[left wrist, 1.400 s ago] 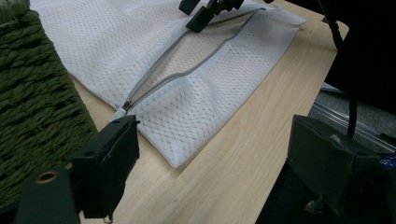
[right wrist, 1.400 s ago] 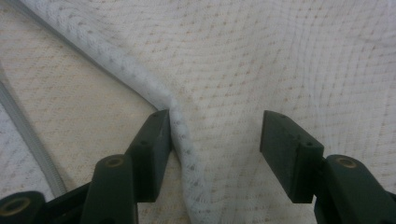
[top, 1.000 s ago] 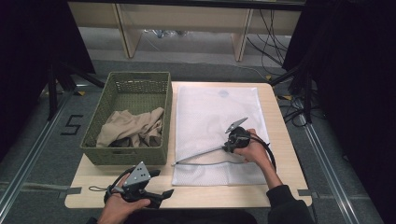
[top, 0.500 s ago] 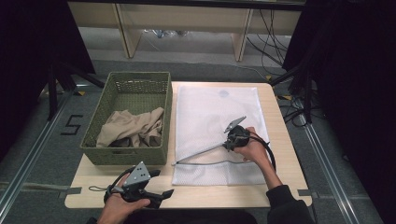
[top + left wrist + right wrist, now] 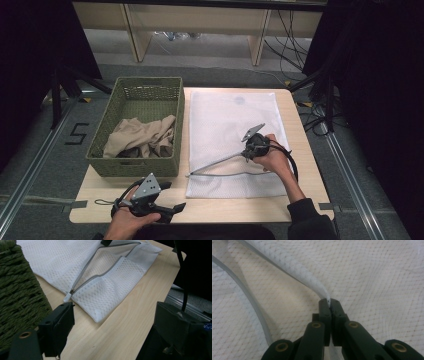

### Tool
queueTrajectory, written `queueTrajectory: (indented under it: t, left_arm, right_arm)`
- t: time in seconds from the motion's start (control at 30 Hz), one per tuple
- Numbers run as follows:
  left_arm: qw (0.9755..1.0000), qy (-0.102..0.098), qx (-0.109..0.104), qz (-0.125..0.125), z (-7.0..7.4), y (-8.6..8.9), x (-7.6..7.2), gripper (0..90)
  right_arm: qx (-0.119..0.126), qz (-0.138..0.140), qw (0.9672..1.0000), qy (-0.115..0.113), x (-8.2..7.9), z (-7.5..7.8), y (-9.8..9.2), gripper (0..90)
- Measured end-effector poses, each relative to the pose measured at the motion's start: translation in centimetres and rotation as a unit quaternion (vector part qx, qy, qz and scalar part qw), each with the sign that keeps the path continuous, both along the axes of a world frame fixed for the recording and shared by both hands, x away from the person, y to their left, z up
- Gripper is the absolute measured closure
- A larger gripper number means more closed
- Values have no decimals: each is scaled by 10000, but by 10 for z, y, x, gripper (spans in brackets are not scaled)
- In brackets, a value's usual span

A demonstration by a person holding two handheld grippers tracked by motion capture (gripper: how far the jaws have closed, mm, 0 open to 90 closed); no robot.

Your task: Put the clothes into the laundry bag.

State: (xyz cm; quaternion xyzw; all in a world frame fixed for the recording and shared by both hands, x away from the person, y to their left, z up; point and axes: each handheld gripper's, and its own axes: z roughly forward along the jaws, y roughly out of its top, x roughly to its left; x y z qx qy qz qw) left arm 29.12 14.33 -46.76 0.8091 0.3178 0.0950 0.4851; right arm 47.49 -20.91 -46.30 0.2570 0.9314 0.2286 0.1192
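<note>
Right gripper (image 5: 329,302): jaws have just closed, pinching the mesh laundry bag (image 5: 225,120) at its zipper edge (image 5: 287,265)
Left gripper (image 5: 113,322): jaws wide apart, nothing between; bag's corner just ahead on the table (image 5: 300,200)

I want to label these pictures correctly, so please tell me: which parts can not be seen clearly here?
- Inside of the mesh bag: high view, the white net covers it.
- Zipper far end: left gripper view, cut off by the top edge.
- Fold pinched by the right gripper: right gripper view, the shut jaws hide how deep it goes.
- Cloth in the basket: high view, crumpled, its kind is unclear.
- Left gripper jaws: high view, too small.
</note>
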Motion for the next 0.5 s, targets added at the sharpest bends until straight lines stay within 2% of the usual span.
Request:
queueTrajectory:
  t: [0.1, 0.23, 0.27, 0.4, 0.43, 0.5]
  left_arm:
    - [10000, 2, -18, -12, 0, 0, 0, 164]
    - [10000, -3, -27, 21, 0, 0, 0, 164]
    - [10000, -11, -24, 27, 0, 0, 0, 164]
    - [10000, -28, -37, 63, 2, 1, 0, 165]
    - [9999, -100, -31, 58, 3, 2, 2, 167]
    - [9998, -149, 38, 136, 7, 5, 2, 167]
  right_arm:
    - [-48, 33, 9998, -188, -2, 6, 1, 900]
    - [17, 74, 9997, -234, -4, 16, 2, 900]
    - [39, 77, 9992, -393, -5, 19, 2, 900]
    - [181, 119, 9982, -558, -9, 33, 2, 900]
    - [240, 155, 9970, -720, -12, 40, 3, 900]
    - [210, 197, 9974, -655, -13, 45, 3, 900]
